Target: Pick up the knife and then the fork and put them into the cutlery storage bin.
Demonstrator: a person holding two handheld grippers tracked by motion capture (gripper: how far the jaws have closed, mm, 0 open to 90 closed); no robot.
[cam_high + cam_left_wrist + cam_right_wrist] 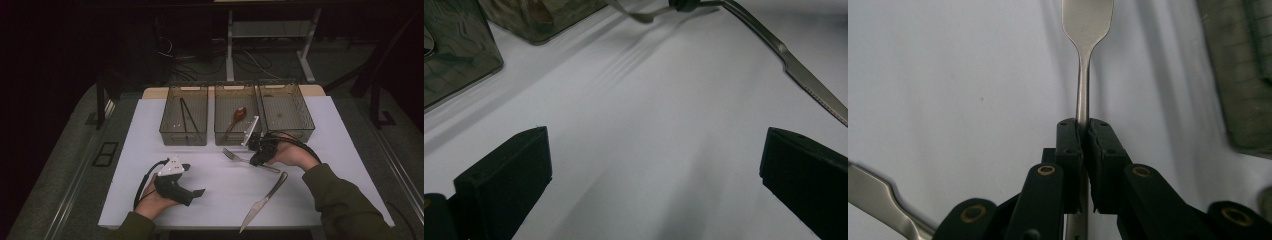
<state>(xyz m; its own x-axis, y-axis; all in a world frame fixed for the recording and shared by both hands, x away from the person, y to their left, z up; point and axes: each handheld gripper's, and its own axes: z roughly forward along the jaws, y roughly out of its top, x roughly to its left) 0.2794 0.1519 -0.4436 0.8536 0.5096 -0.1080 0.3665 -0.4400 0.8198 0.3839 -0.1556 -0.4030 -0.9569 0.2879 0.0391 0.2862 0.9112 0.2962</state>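
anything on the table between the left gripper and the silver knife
Nothing: in the high view, bare white table separates the left gripper from the silver metal knife; the left gripper view shows the same.

White table (320,200) — three bins (184,121), fork (235,156), knife (264,201).

The high view looked forward and down; both gripper views sat close above the table (210,185) — sharing the fork (1083,75).
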